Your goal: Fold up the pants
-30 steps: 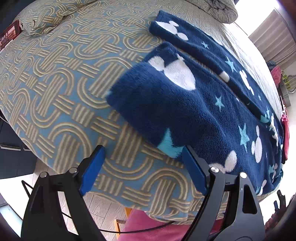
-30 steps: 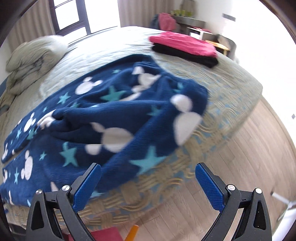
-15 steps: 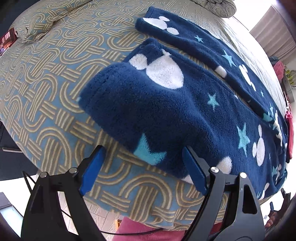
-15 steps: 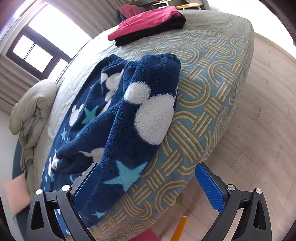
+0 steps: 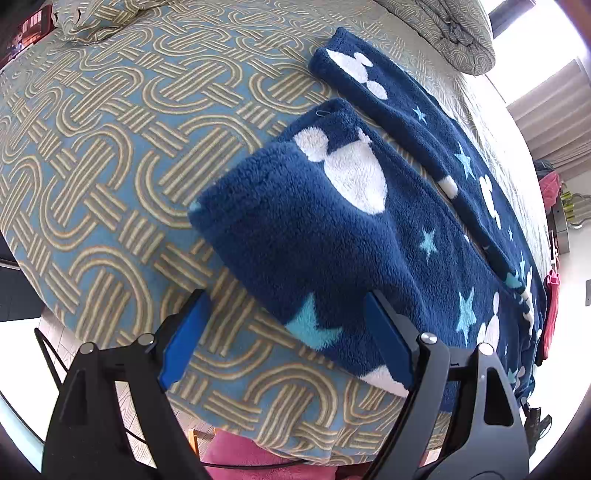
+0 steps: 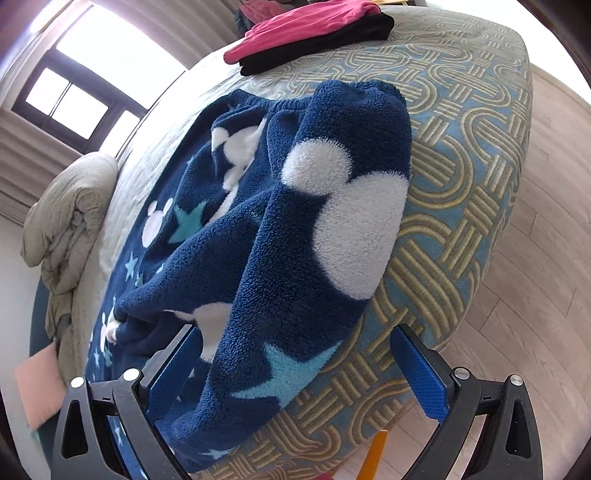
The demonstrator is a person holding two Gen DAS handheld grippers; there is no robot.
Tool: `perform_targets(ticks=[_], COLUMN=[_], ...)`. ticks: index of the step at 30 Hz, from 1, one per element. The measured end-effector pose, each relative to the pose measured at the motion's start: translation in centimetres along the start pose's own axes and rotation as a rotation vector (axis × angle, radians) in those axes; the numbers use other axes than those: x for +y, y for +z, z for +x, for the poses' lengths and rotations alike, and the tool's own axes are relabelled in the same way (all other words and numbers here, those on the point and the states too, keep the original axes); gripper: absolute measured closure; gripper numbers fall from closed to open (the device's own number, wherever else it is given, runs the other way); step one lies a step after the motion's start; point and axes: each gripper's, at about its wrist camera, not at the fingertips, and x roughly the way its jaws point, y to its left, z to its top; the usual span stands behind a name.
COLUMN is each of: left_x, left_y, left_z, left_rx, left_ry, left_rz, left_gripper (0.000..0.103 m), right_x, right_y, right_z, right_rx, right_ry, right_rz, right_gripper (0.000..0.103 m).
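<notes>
We have brought the right hand-held gripper (image 6: 295,373) lower and rolled it, so the waist end of the pants (image 6: 295,229) now sits close ahead, one blue pad beside the fleece. The left hand-held gripper (image 5: 288,339) has closed in over the near leg cuff (image 5: 295,236). Both grippers are spread and hold nothing. The pants lie along the bed (image 5: 110,155) edge, legs apart: in our judgement, the fold has not begun.

Pants (image 5: 332,236): navy fleece, white mouse heads, pale blue stars; flat on bed (image 5: 110,155), two legs apart. Left tongs (image 5: 284,341): blue pads spread wide, near leg's edge between them, unpressed. Pillow (image 5: 92,18) top left; rolled quilt (image 5: 450,33) top right.
</notes>
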Motion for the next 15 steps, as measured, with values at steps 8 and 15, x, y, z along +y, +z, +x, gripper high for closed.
perform_targets(ticks=[8,15], left_x=[-1.4,-0.8], left_y=[1.7,1.5], left_z=[0.4,-0.5], left_rx=[-0.026,-0.046], left_ry=[-0.024,-0.042], left_rz=[0.016,-0.005], left_gripper=[0.092,0.092], right_x=[0.7,1.7], right_y=[0.1,0.4], right_z=[0.7,1.3], right_rx=[0.004,0.008], right_ry=[-0.011,-0.063], right_rz=[0.002,-0.011], right_gripper=[0.0,0.039])
